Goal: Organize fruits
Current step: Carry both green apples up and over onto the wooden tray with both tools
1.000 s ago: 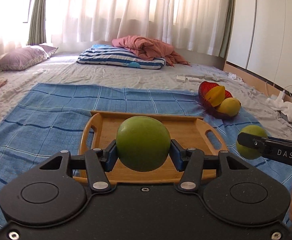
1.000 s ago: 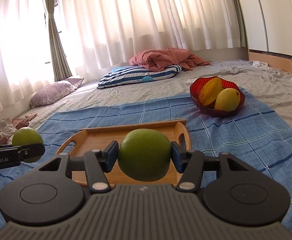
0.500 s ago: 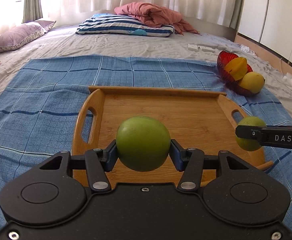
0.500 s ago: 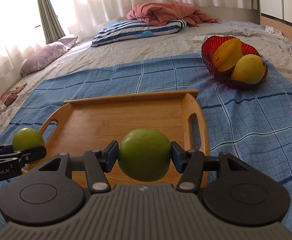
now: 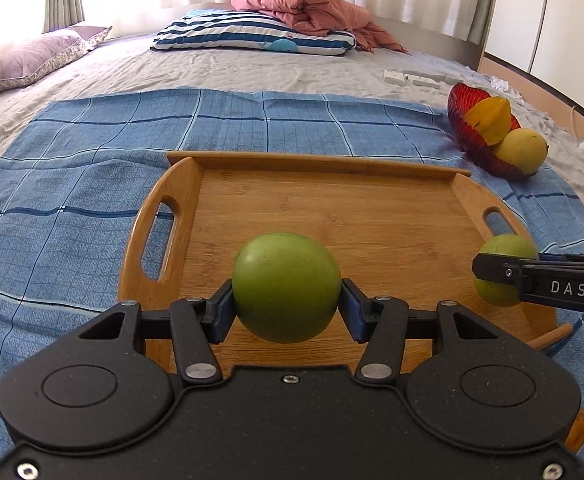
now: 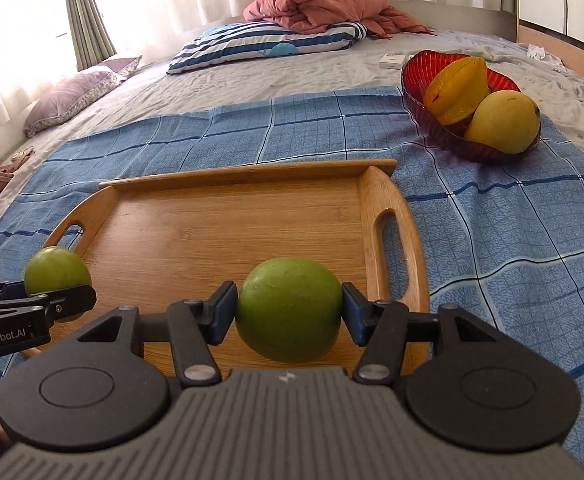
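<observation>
My left gripper (image 5: 286, 314) is shut on a round green fruit (image 5: 286, 292) and holds it over the near left part of a wooden tray (image 5: 332, 208). My right gripper (image 6: 288, 316) is shut on a second green fruit (image 6: 288, 308) over the tray's (image 6: 227, 216) near right part. Each gripper's fruit shows in the other's view: the right one at the right edge (image 5: 502, 268), the left one at the left edge (image 6: 56, 270). A red bowl (image 6: 416, 92) holds a yellow mango (image 6: 504, 122) and an orange starfruit (image 6: 458, 88).
The tray lies on a blue checked cloth (image 5: 71, 200) spread over a grey bed. A striped pillow (image 5: 251, 34), a pink blanket (image 5: 304, 10) and a purple pillow (image 5: 31, 60) lie at the far side. Small white boxes (image 5: 410, 79) sit behind the bowl.
Both grippers, each still holding its green fruit, have moved forward and down over the tray. The tray and bowl now look larger and closer.
</observation>
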Demonstrator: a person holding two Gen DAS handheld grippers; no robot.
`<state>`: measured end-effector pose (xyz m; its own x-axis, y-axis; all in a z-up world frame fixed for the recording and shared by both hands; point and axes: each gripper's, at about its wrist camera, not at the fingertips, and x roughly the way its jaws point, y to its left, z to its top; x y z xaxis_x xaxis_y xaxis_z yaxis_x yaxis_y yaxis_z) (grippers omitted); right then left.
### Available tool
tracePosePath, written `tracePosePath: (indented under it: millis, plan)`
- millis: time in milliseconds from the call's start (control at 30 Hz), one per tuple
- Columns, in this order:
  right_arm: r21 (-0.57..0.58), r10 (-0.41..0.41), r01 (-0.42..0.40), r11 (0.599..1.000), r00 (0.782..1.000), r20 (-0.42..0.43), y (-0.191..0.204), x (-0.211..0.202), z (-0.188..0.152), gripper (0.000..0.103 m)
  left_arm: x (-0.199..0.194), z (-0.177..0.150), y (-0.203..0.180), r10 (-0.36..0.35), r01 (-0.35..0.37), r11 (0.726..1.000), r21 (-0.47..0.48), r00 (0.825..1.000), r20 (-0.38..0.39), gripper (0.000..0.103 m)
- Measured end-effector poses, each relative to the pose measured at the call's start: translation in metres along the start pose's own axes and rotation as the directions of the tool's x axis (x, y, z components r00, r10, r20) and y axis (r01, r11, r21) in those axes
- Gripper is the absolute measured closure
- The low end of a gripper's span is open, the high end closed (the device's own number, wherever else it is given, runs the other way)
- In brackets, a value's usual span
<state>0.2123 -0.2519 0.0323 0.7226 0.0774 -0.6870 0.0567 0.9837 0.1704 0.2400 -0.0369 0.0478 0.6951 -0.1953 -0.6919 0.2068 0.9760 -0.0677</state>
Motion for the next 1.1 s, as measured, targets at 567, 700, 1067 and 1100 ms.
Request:
tracePosePath:
  millis: [567, 700, 1067, 1100]
  plan:
    - [-0.016, -0.001, 0.001, 1.000, 1.000, 0.007, 0.002, 0.005, -0.004, 0.044, 0.013, -0.008, 0.006, 0.015, -0.016, 1.000, -0.018, 1.000, -0.026, 0.052]
    - [-0.021, -0.002, 0.002, 1.000, 1.000, 0.011, 0.003, 0.005, -0.005, 0.044, 0.014, -0.009, 0.006, 0.016, -0.017, 1.000, -0.012, 1.000, -0.024, 0.052]
    - [-0.025, -0.004, 0.005, 1.000, 1.000, 0.010, 0.004, 0.005, -0.006, 0.044, 0.015, -0.009, 0.002, 0.025, -0.025, 1.000, 0.009, 0.999, -0.020, 0.052]
    - [-0.026, -0.005, 0.005, 1.000, 1.000, 0.009, 0.005, 0.005, -0.006, 0.044, 0.015, -0.009, 0.002, 0.025, -0.025, 1.000, 0.010, 0.999, -0.020, 0.052]
